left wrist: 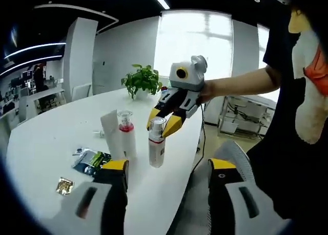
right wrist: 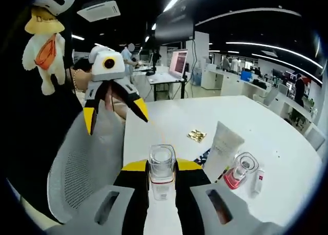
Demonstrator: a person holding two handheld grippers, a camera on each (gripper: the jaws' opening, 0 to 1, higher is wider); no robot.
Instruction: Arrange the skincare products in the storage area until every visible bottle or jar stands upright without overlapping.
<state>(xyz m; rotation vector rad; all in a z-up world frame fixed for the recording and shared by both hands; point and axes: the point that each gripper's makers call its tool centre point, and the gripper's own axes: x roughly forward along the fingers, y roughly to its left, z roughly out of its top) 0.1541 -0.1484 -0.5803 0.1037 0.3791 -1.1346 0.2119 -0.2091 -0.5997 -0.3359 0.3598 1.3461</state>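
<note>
Across the white table point(left wrist: 61, 127) a few skincare items are gathered near the edge beside a grey mesh chair point(right wrist: 77, 163). At the far end a potted plant point(left wrist: 141, 80) is seen. A white tube point(right wrist: 223, 149) stands upright, cap end down, with a clear-capped pink bottle point(right wrist: 241, 173) just beside it. A white bottle with a clear cap point(left wrist: 156, 142) stands upright nearby and is clamped at its cap by the right gripper point(left wrist: 165, 123). The left gripper point(right wrist: 115, 111) is held above the chair with its jaws apart. Flat on the table lie a dark sachet point(left wrist: 91, 160) and what seems to be a small gold packet point(left wrist: 64, 185).
</note>
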